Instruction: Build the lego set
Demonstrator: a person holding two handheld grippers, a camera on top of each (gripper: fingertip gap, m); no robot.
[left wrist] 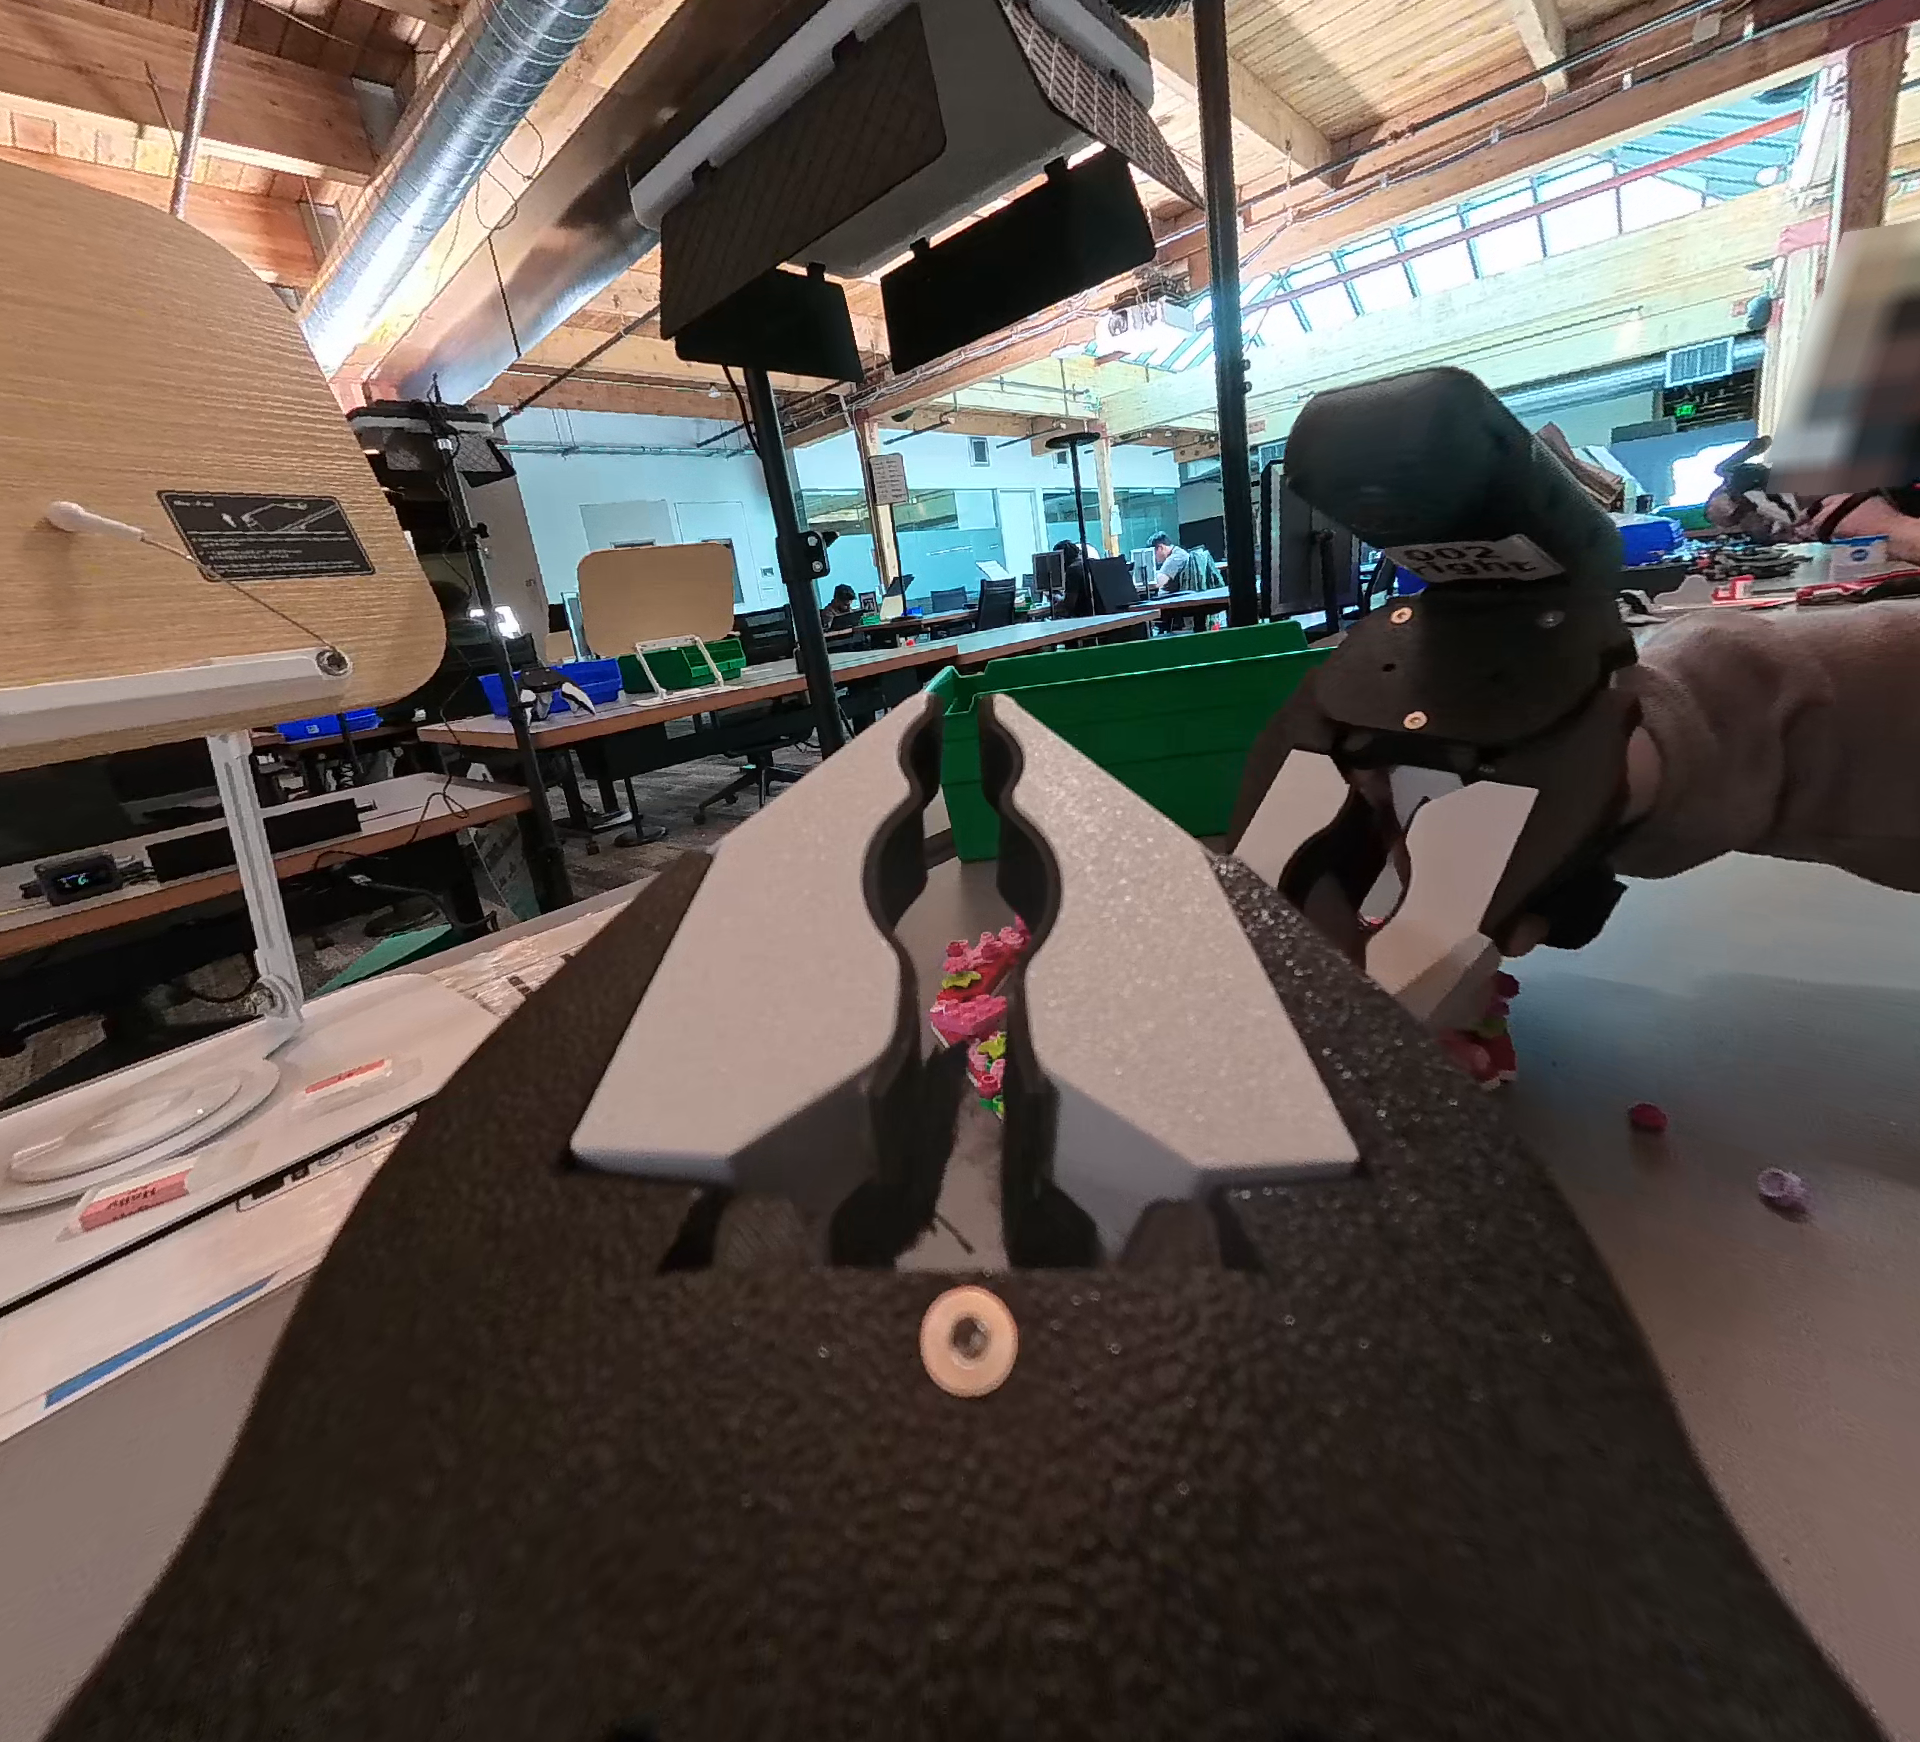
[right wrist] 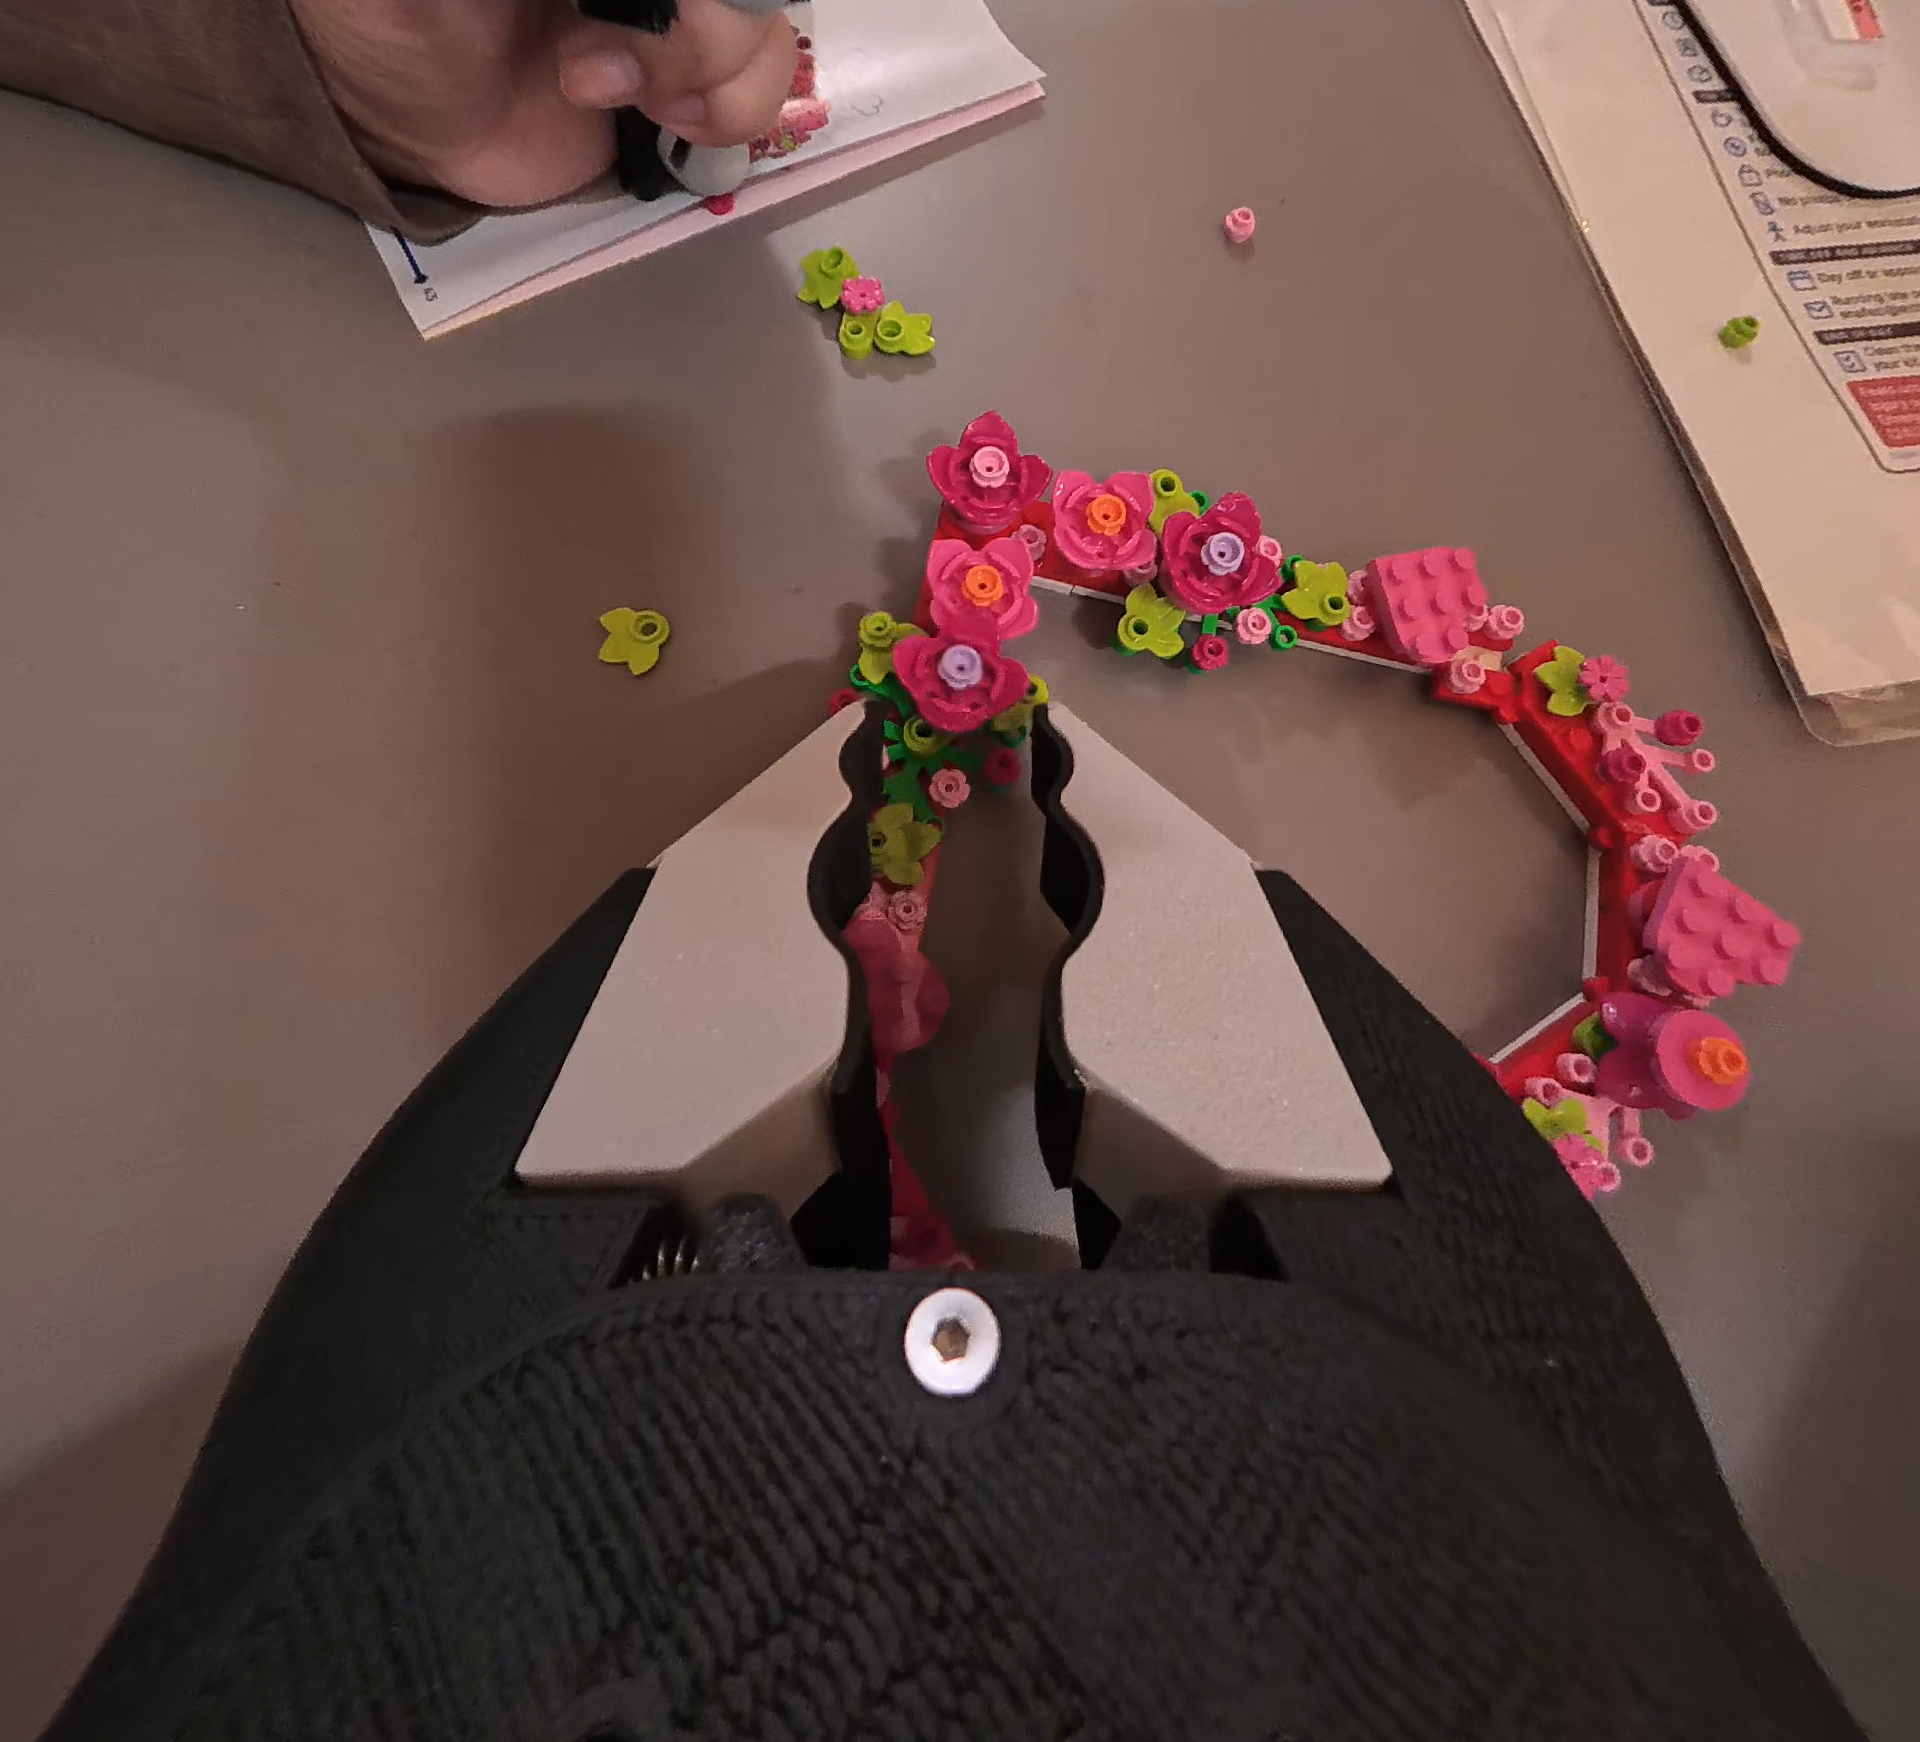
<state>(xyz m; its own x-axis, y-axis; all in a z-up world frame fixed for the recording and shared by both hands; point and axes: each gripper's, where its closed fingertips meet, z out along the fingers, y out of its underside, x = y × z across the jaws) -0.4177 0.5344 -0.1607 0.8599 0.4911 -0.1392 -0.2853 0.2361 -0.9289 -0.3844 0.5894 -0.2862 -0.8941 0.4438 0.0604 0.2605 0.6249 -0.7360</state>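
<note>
Red-and-pink lego wreath (right wrist: 1299,653) lies flat on the tabletop (right wrist: 312,757); right hand-held gripper (right wrist: 951,726), part-spread, straddles its near-left arm; left hand-held gripper (left wrist: 961,716), nearly pressed together, empty, hangs farther off.

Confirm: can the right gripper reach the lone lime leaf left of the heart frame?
Probably yes. The lime leaf lies alone on the table left of the right gripper, which straddles the heart frame; nothing lies between them.

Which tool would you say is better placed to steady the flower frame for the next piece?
Right. The right tool straddles one side of the flower frame, while the left tool sits away at the edge of the booklet.
</note>
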